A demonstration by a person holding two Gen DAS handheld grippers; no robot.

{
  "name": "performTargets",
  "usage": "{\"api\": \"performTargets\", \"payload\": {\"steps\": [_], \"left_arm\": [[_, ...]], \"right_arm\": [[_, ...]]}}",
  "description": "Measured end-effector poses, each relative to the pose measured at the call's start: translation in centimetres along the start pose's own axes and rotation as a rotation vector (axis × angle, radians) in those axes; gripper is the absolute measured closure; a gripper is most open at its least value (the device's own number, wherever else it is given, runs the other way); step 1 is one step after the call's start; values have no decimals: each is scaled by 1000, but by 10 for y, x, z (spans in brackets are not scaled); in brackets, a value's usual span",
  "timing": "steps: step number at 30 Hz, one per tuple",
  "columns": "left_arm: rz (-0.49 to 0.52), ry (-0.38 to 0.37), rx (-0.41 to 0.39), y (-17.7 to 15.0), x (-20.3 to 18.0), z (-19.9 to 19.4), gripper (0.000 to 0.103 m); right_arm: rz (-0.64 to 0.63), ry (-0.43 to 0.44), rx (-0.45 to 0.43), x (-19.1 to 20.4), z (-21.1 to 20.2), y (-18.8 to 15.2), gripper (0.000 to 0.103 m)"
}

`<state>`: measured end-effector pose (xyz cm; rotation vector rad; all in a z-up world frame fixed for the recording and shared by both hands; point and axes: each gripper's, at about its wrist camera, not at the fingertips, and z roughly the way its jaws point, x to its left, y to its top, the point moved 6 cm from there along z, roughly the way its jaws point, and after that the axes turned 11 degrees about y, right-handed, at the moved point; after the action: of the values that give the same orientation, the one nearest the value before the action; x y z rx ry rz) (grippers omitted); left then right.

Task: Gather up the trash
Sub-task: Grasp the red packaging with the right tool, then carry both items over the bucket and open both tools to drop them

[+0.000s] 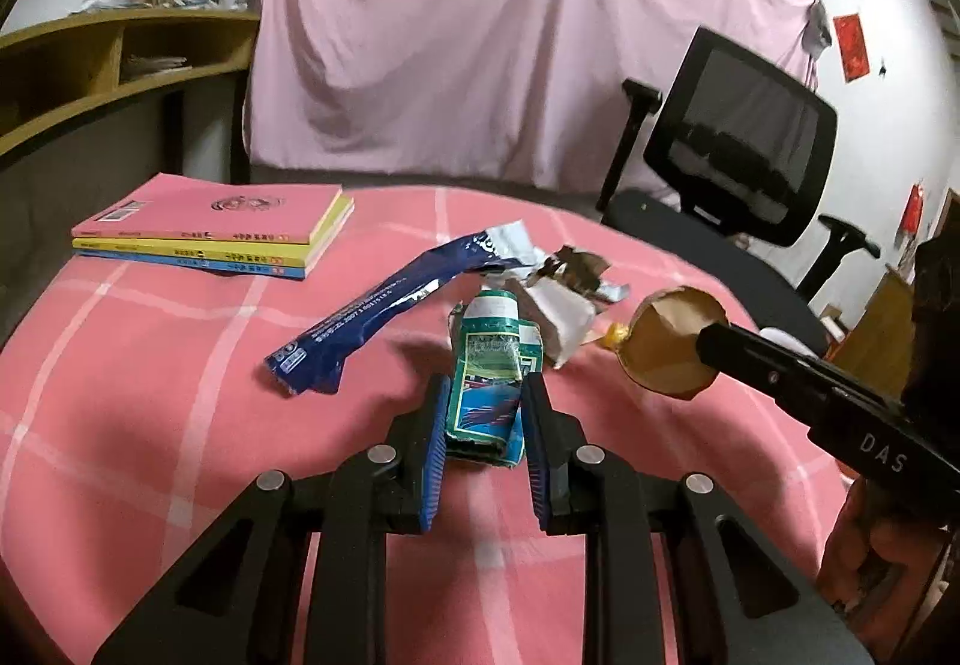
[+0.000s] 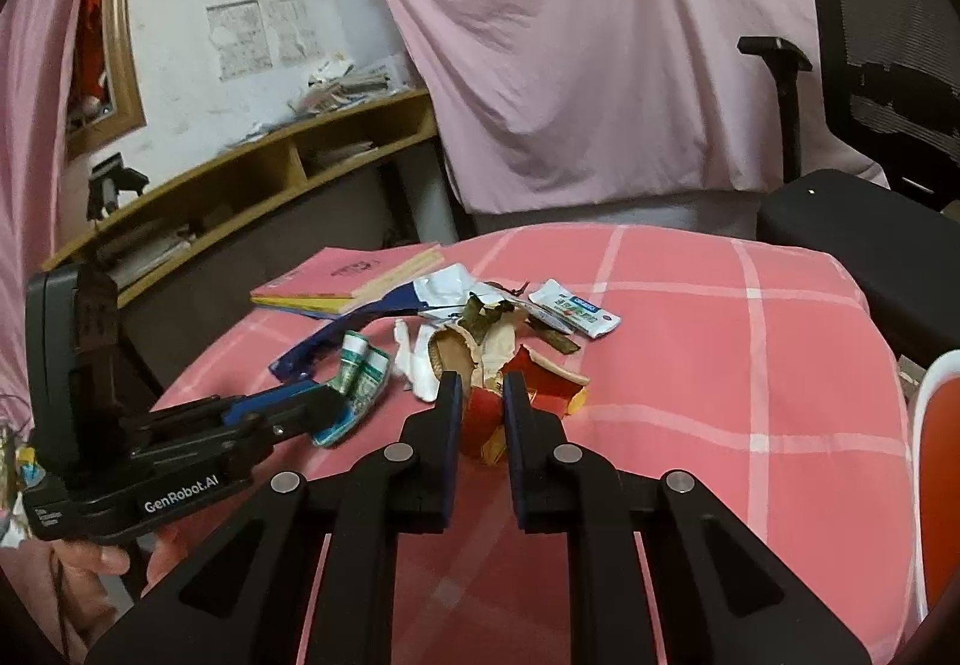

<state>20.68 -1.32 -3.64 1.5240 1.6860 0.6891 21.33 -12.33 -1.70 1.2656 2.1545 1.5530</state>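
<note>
My left gripper (image 1: 485,395) is shut on a crumpled green and white wrapper (image 1: 489,377) and holds it over the pink checked cloth; it also shows in the right wrist view (image 2: 360,377). My right gripper (image 2: 482,386) is shut on a crushed red and brown paper cup (image 2: 489,413), seen in the left wrist view as a brown disc (image 1: 675,341). A long blue wrapper (image 1: 384,317), torn white paper (image 1: 561,320), dark foil scraps (image 2: 498,314) and a small white sachet (image 2: 573,314) lie on the cloth beyond both grippers.
A stack of pink, yellow and blue books (image 1: 216,233) lies at the far left of the table (image 1: 150,365). A black office chair (image 1: 738,149) stands at the right. A wooden shelf (image 2: 270,173) and a pink sheet (image 1: 480,35) are behind.
</note>
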Motion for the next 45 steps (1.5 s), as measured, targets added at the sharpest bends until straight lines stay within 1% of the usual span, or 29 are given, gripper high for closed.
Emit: {"api": "performTargets", "payload": {"steps": [2, 5, 7, 9, 13, 17, 21, 24, 27, 29, 32, 35, 38, 42, 45], "left_arm": [[-13, -11, -33, -2, -1, -11, 83], [-25, -12, -80, 0, -5, -26, 83], [-36, 0, -111, 6, -9, -33, 83], [-53, -18, -140, 14, -17, -41, 83], [-17, -22, -223, 28, -41, -62, 83], [39, -38, -278, 37, -67, -74, 83], [100, -68, -316, 44, -95, -76, 83], [121, -103, -315, 49, -117, -69, 83], [130, -153, -303, 56, -146, -60, 83], [148, -196, -312, 62, -169, -58, 83], [180, -242, -312, 68, -198, -54, 83], [194, -289, -283, 73, -223, -45, 83], [217, -337, -242, 74, -249, -35, 83], [254, -371, -190, 69, -277, -20, 83], [277, -394, -136, 63, -298, -4, 83]], "right_arm": [[-15, -6, -38, 4, -11, 0, 91], [-54, -17, -117, 12, -31, 1, 91], [-79, 0, -191, 17, -47, 3, 91], [-91, 27, -253, 19, -60, 5, 91], [-107, 24, -342, 19, -80, 10, 91], [-148, -31, -419, 18, -101, 16, 91], [-205, -146, -475, 9, -124, 19, 91], [-202, -203, -502, -9, -139, 19, 91], [-136, -261, -521, -40, -155, 16, 91], [-102, -295, -539, -55, -166, 14, 91], [-36, -378, -569, -82, -187, 10, 91], [37, -437, -598, -105, -204, 2, 91], [73, -506, -588, -123, -215, -7, 91], [140, -562, -586, -141, -226, -16, 91], [180, -604, -573, -154, -231, -22, 91]]}}
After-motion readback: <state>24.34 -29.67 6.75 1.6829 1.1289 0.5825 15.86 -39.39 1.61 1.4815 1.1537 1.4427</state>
